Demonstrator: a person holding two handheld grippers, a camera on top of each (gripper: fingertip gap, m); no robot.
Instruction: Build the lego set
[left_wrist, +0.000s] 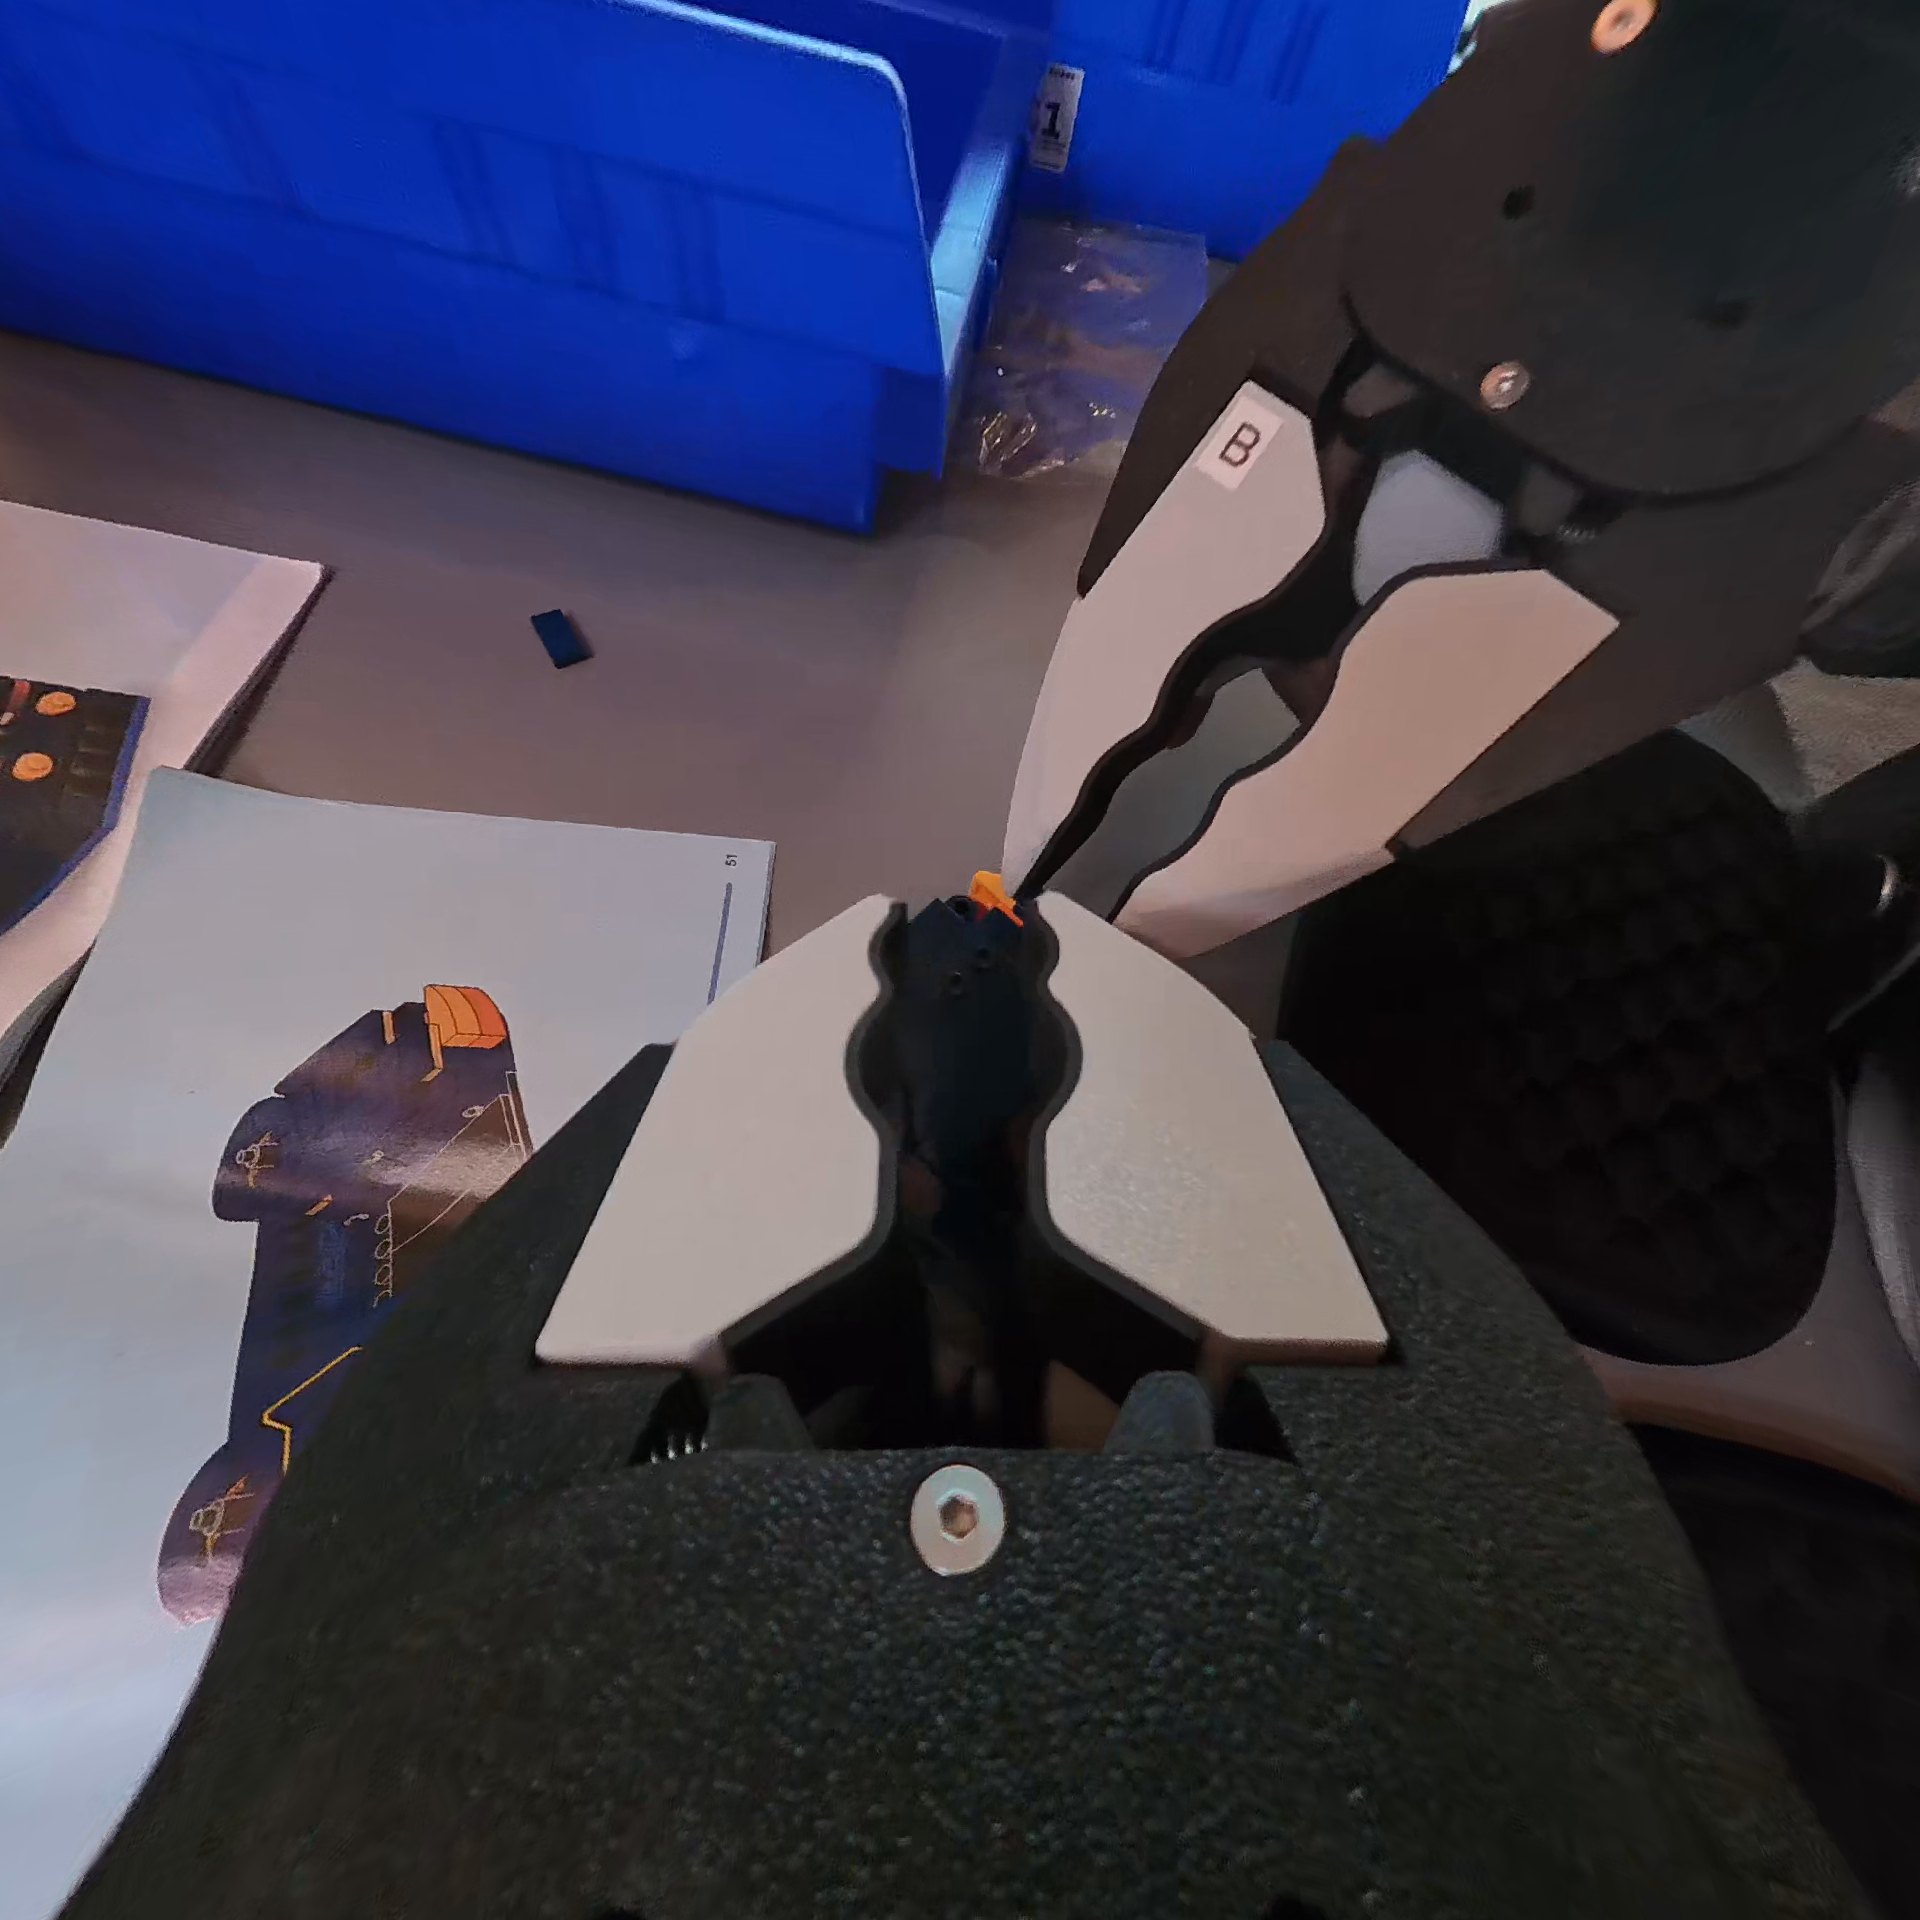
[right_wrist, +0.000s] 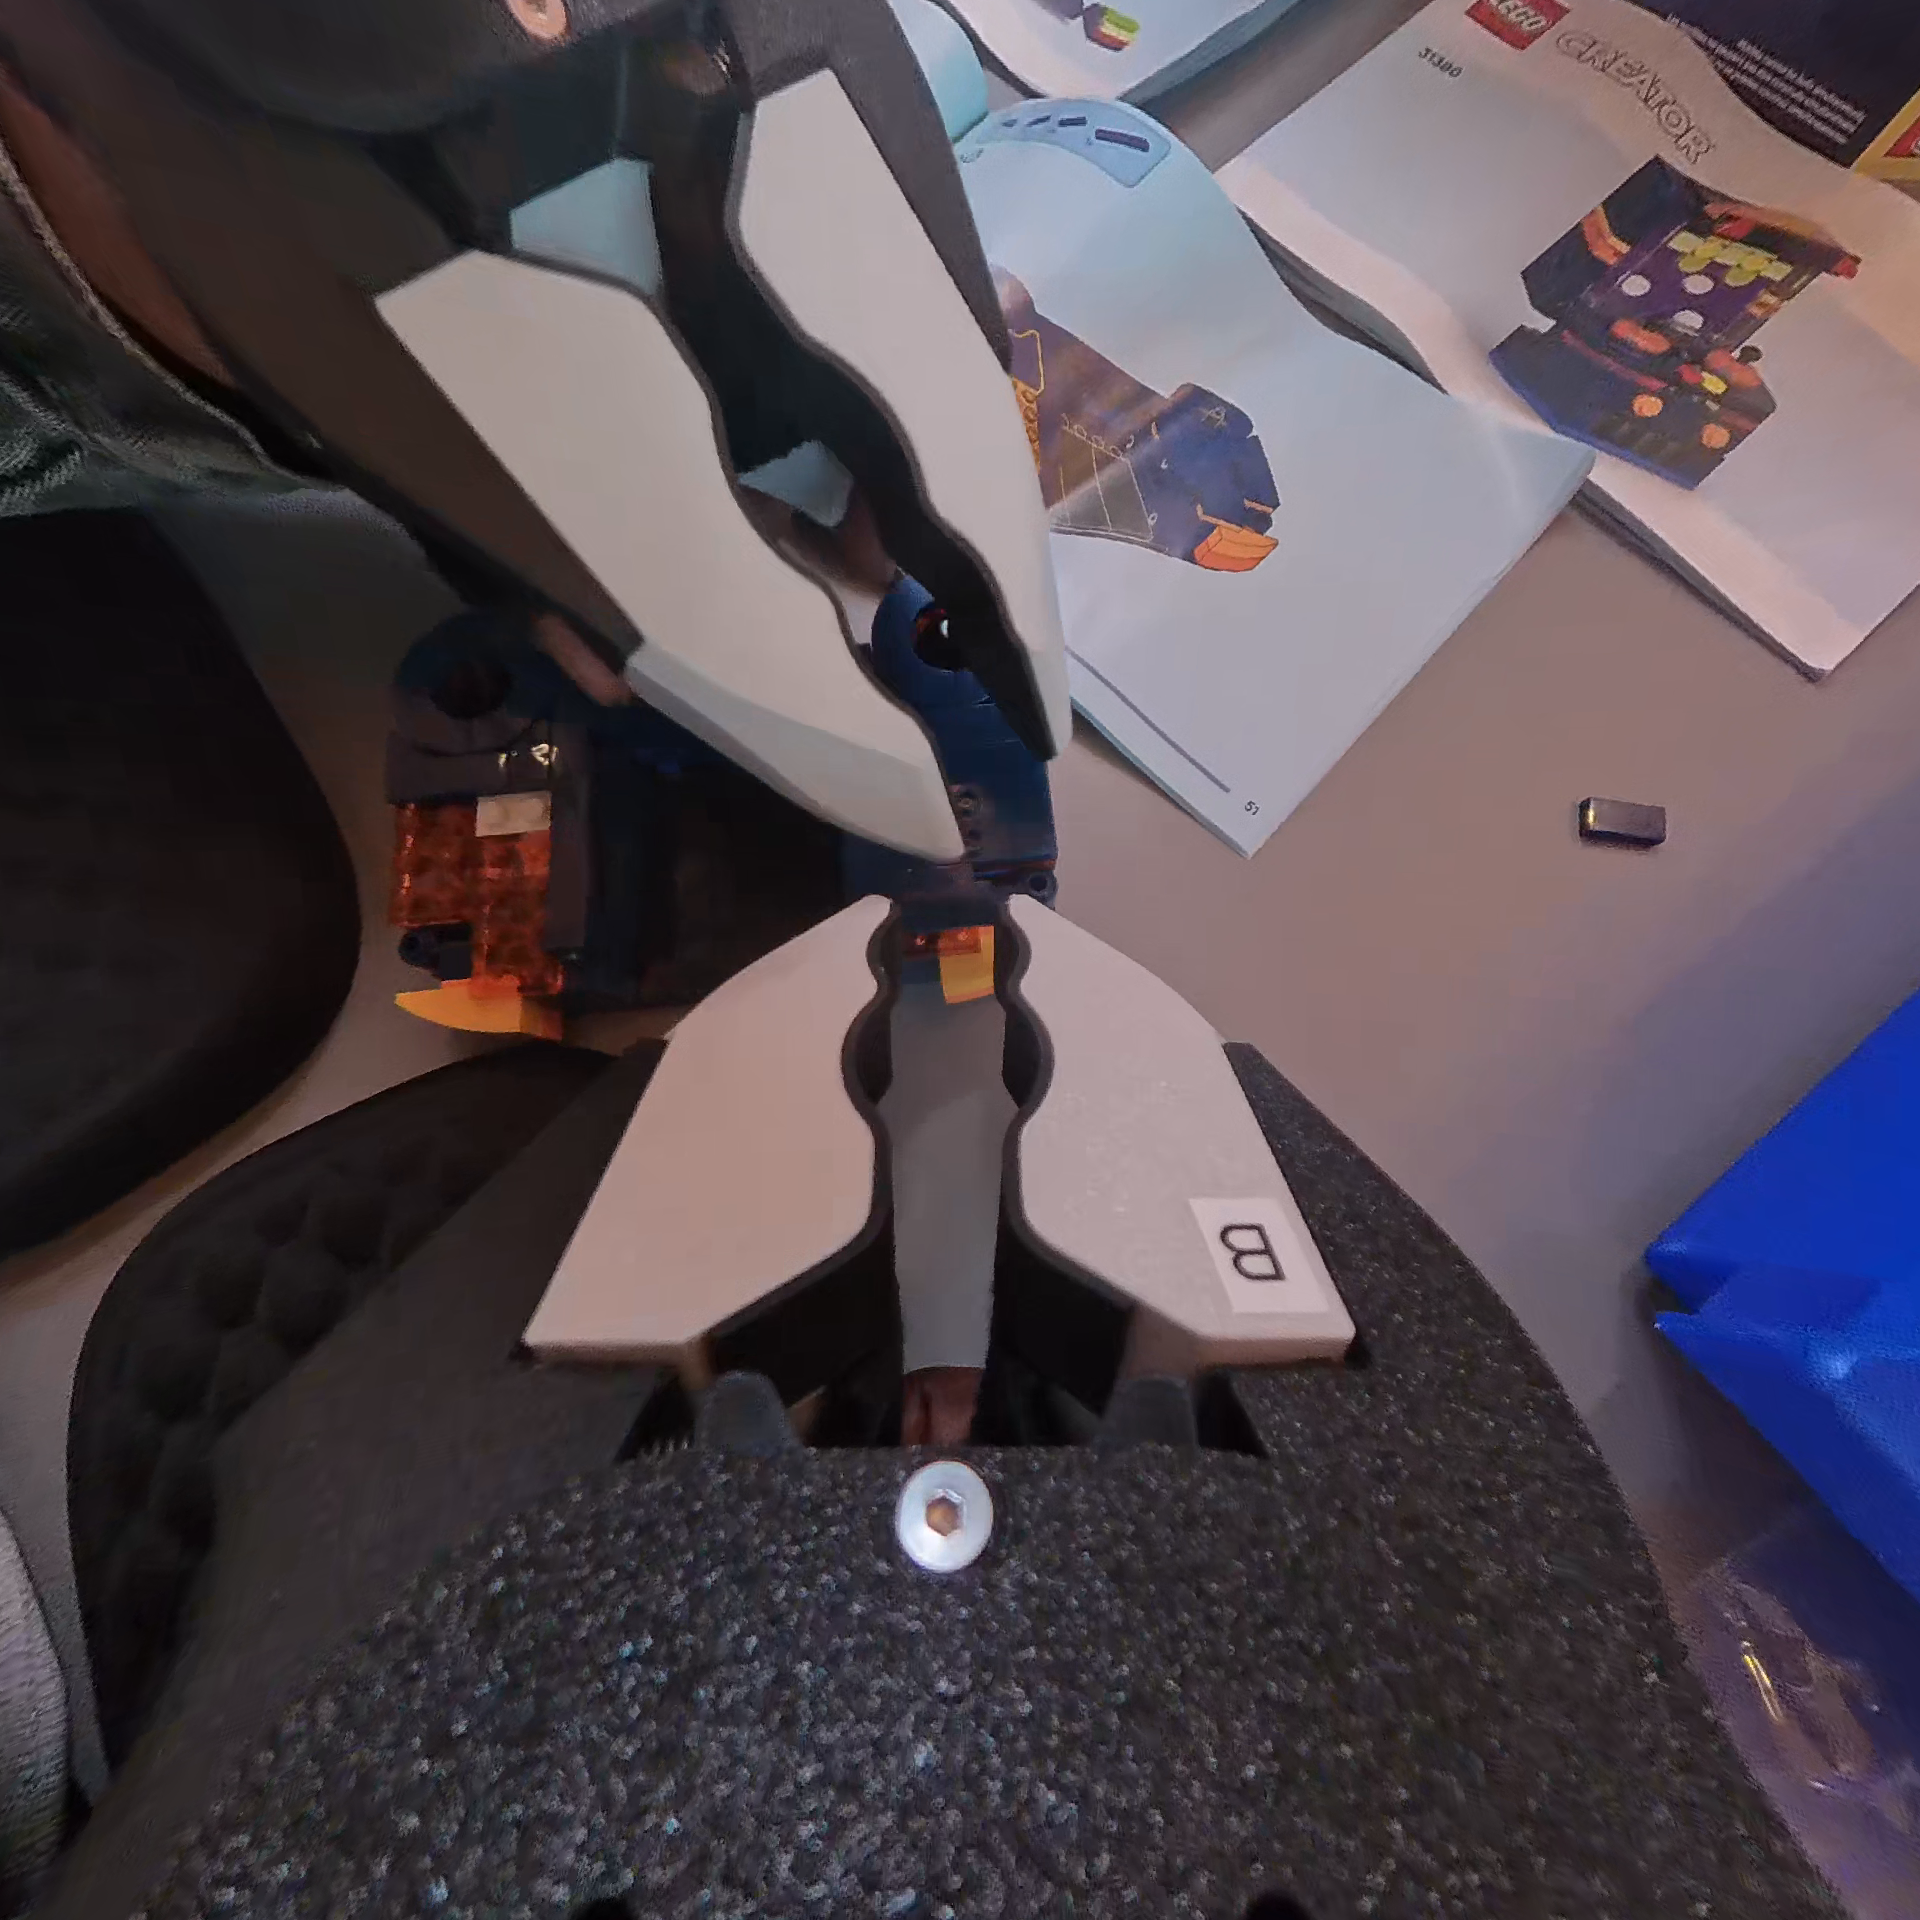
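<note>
Left wrist view: the left gripper (left_wrist: 966, 914) is clamping the dark blue brick model (left_wrist: 961, 966), held above the grey table (left_wrist: 727, 675). The right gripper (right_wrist: 951, 914) is pinching a small orange piece (right_wrist: 966, 961) at the model's tip. Farther off are lying an open instruction booklet (left_wrist: 416, 987), a loose dark blue tile (left_wrist: 561, 636) and blue plastic bins (left_wrist: 468, 229).

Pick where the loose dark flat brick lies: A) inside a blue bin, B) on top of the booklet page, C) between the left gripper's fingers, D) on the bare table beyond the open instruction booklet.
D: the loose dark flat brick rests on the grey table, apart from the open instruction booklet and short of the blue bin.
</note>
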